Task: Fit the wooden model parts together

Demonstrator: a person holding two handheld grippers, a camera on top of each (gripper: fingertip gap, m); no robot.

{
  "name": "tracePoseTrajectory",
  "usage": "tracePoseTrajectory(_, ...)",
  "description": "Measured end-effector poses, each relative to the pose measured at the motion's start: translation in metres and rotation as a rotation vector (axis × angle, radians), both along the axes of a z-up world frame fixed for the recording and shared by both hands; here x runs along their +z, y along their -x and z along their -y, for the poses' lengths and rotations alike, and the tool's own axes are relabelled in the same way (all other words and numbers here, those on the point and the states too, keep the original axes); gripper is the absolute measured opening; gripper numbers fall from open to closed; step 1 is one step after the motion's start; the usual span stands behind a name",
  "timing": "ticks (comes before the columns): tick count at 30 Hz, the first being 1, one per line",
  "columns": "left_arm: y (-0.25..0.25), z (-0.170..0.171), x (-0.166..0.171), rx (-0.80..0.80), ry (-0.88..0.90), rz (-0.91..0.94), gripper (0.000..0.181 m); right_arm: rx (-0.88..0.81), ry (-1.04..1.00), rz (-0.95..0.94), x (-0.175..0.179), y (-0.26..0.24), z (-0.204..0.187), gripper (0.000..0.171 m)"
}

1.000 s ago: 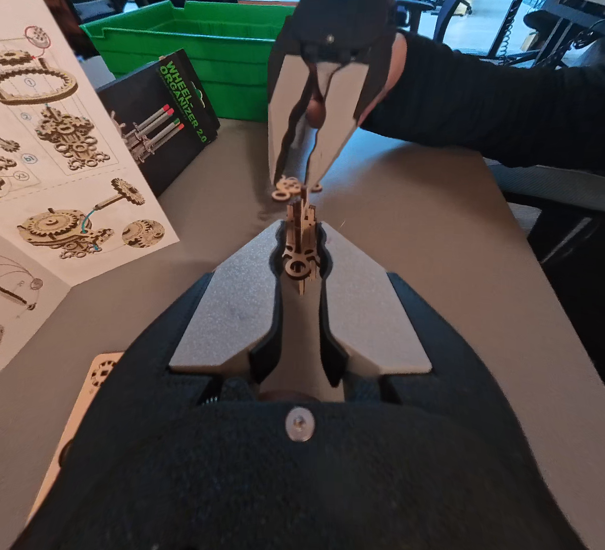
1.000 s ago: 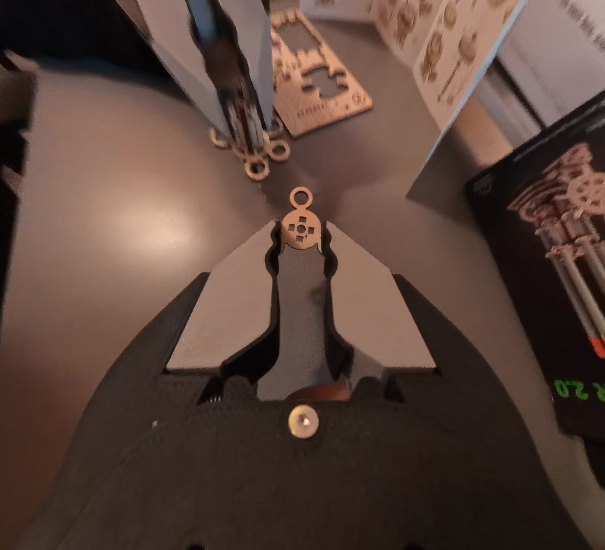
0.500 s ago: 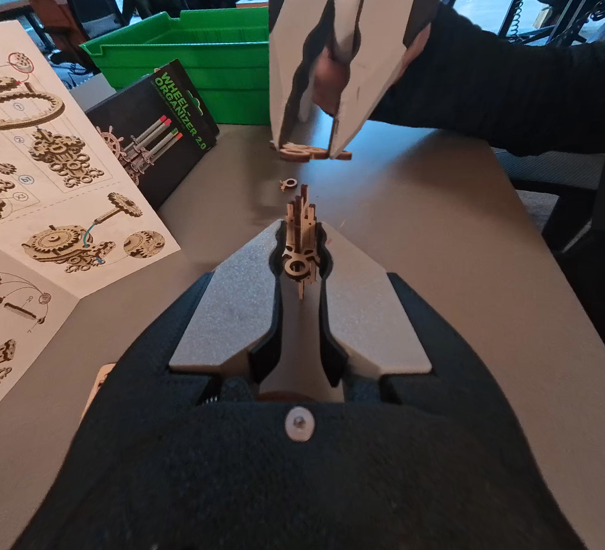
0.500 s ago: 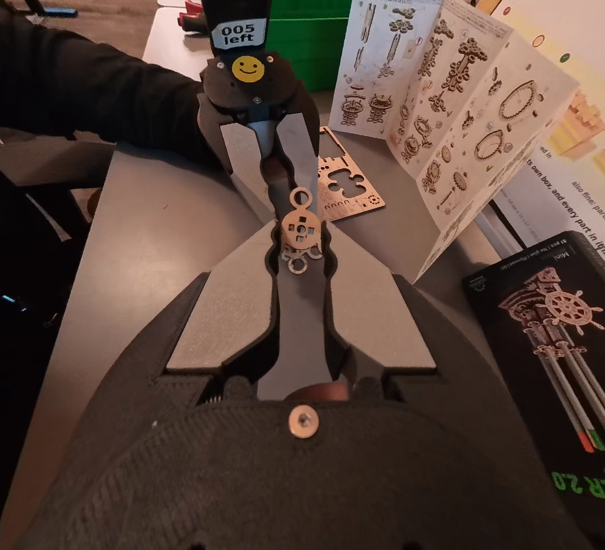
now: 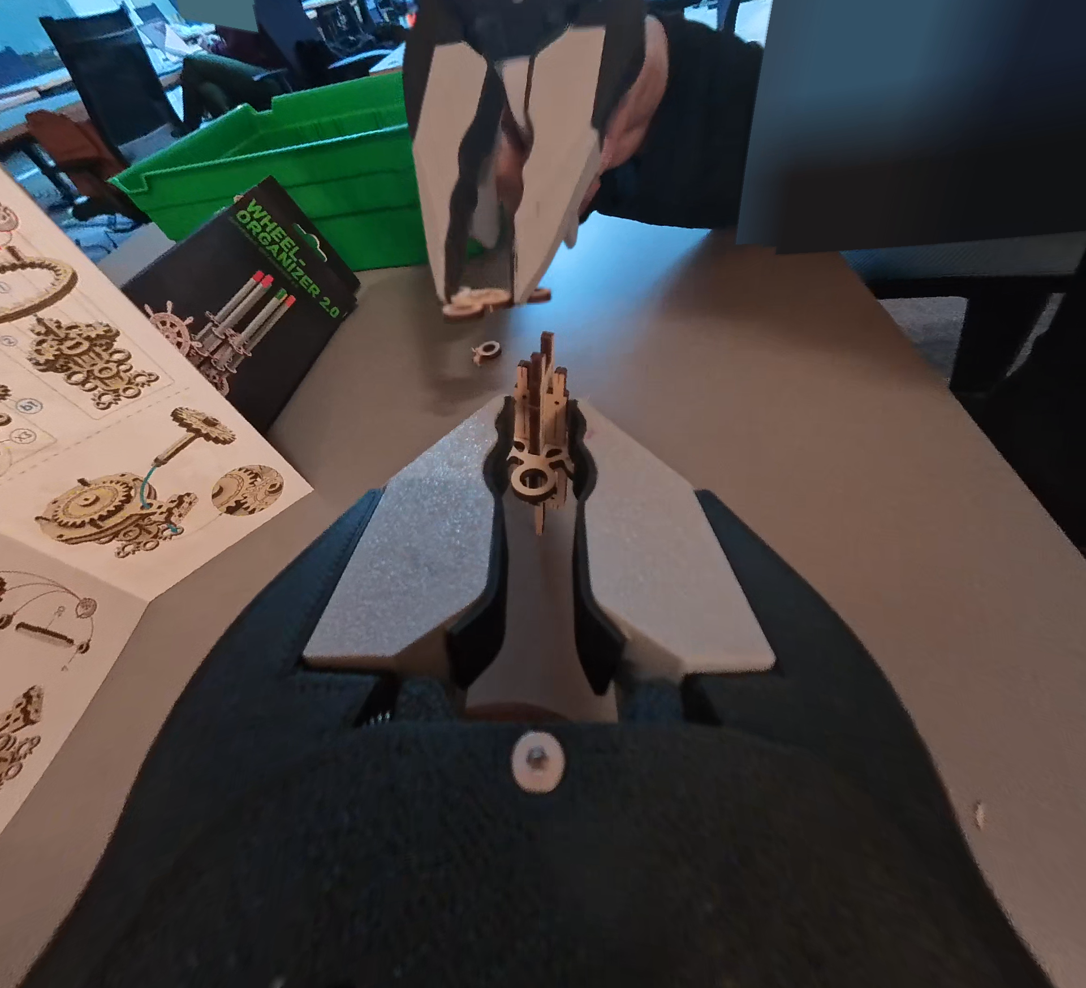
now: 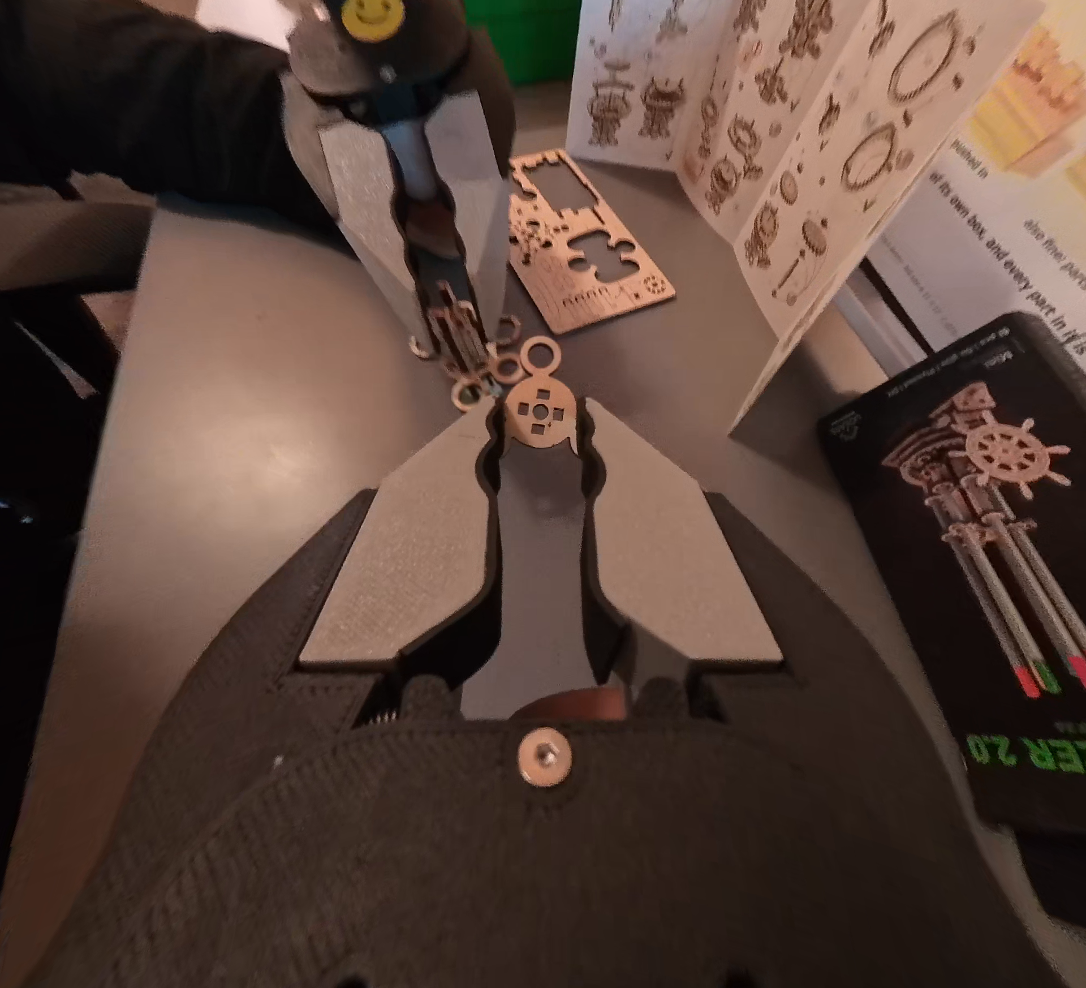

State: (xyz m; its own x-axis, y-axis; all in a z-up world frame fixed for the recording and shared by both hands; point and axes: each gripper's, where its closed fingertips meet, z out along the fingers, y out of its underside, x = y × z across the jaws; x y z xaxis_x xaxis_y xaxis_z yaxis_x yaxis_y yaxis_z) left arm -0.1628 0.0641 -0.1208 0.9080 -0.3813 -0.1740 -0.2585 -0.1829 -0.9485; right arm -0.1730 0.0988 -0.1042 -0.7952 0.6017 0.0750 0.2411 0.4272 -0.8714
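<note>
My left gripper (image 5: 538, 422) is shut on a small upright wooden assembly (image 5: 538, 466) of slats with a ring plate. It holds the assembly just above the grey table (image 5: 734, 430). My right gripper (image 6: 538, 401) is shut on a flat round wooden disc (image 6: 538, 419) with square holes and a ring on its far edge. In the right wrist view the left gripper (image 6: 455, 366) and its assembly (image 6: 464, 342) are just beyond and left of the disc, close to it. In the left wrist view the right gripper (image 5: 490, 295) hangs point-down beyond the assembly. A small loose ring piece (image 5: 486, 351) lies between them.
A green bin (image 5: 294, 178) stands at the back. A black product box (image 5: 247, 289) and a folded instruction booklet (image 5: 88, 430) are to the left. A punched-out wooden sheet (image 6: 587, 266) lies flat by the booklet (image 6: 793, 107). A dark-sleeved arm (image 6: 147, 107) reaches in behind the left gripper. The left gripper's tips are roughly 5 cm from the right gripper's.
The right gripper has lifted with the disc off the table and away from the assembly, and the loose ring piece now shows on the table. The left gripper still holds its assembly.
</note>
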Motion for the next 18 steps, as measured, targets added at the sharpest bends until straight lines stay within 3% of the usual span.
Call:
tracePoseTrajectory(3, -0.003, 0.003, 0.009, -0.038, -0.049, 0.051, 0.015, -0.059, -0.104, 0.049, -0.022, 0.006, -0.012, 0.02)
tracePoseTrajectory(8, -0.005, 0.015, 0.041, -0.155, -0.146, 0.364, 0.015, -0.093, -0.173, 0.174, -0.051, 0.006, -0.021, 0.02)
tracePoseTrajectory(16, 0.021, 0.025, 0.076, -0.154, -0.286, 0.679, 0.015, -0.113, -0.277, 0.288, -0.084, 0.002, -0.031, 0.021)
tracePoseTrajectory(18, 0.025, 0.027, 0.081, -0.155, -0.31, 0.719, 0.014, -0.119, -0.287, 0.292, -0.086, 0.002, -0.031, 0.028)
